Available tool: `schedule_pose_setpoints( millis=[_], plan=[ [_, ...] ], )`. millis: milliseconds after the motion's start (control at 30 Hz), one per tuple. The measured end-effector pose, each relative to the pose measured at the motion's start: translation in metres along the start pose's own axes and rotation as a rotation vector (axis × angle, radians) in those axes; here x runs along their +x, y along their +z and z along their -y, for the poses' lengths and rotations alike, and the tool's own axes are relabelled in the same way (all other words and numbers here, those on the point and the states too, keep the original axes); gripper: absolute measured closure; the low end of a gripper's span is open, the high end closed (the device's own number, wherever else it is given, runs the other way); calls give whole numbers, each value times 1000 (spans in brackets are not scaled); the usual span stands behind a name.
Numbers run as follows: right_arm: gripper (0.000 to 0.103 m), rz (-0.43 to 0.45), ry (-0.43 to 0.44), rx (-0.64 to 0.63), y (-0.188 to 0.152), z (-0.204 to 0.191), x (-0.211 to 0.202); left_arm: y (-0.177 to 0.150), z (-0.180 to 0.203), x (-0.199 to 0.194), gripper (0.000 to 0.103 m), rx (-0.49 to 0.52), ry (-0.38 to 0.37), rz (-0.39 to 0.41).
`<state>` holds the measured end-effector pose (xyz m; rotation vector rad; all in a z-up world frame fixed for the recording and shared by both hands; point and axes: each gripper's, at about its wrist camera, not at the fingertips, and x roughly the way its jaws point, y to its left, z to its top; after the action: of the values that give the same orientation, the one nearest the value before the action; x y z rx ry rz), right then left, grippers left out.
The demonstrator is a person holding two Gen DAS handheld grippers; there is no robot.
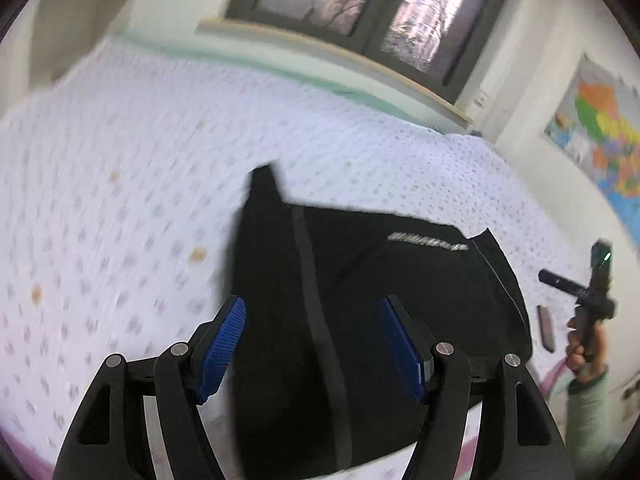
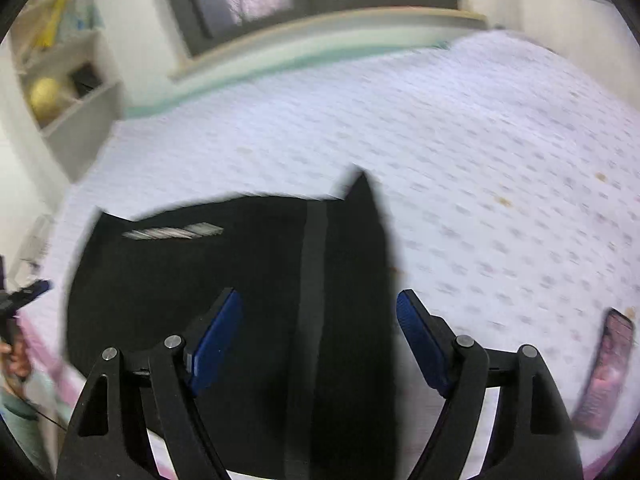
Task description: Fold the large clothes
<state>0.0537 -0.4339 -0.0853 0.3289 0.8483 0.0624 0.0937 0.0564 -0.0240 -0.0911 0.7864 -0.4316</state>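
Blue-padded fingers (image 1: 224,344) of the left gripper (image 1: 312,340) stand spread with nothing pinched; the right gripper (image 2: 318,340) is likewise spread and empty. Just beyond and below both sets of fingertips lies the black garment (image 1: 360,300), already folded into a compact block on the patterned bedspread (image 1: 120,160), with a grey stripe (image 1: 316,312) running away from the left gripper and a pale logo (image 1: 426,241) further out to its right. A phone (image 2: 608,372) lies on the bed to the right of the right gripper, apart from the cloth. Both views are blurred. By my reading, a fold has been laid and let go; the next move calls for choosing fresh edges or corners, likely the near ones, and closing on them for another fold or a smoothing pass.
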Motion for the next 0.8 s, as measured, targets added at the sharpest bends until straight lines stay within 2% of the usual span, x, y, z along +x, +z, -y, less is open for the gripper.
schedule_pose_setpoints(
  millis=[67,167,200,267,300,333,367,433,567,700,733,800],
  plan=[
    [20,-25,33,-40,9,-36,20,13,23,19,31,7,-15,-16],
    [20,-124,21,-69,18,-65,79,30,48,73,31,-45,-32,-99],
    [23,-164,16,-67,18,-72,101,25,54,82,31,-50,-21,-123],
    [26,-230,-15,-69,20,-77,139,28,48,124,31,-55,103,-179],
    [25,-250,-55,-74,18,-75,159,29,41,154,31,-46,204,-223],
    [24,-259,-79,-79,17,-71,166,26,31,176,31,-66,213,-271],
    [17,-273,-84,-69,16,-66,175,23,23,189,30,-100,191,-299],
    [15,-304,-61,-15,15,-54,194,20,4,206,30,-191,146,-331],
    [14,-291,-59,-27,14,-50,196,23,14,196,30,-122,130,-309],
    [20,-233,-6,-16,18,-71,141,24,19,145,31,-123,29,-238],
    [19,-211,15,-24,16,-76,121,20,27,119,31,-96,-1,-197],
    [19,-165,41,-56,6,-85,85,7,42,85,31,-35,2,-144]
  ],
)
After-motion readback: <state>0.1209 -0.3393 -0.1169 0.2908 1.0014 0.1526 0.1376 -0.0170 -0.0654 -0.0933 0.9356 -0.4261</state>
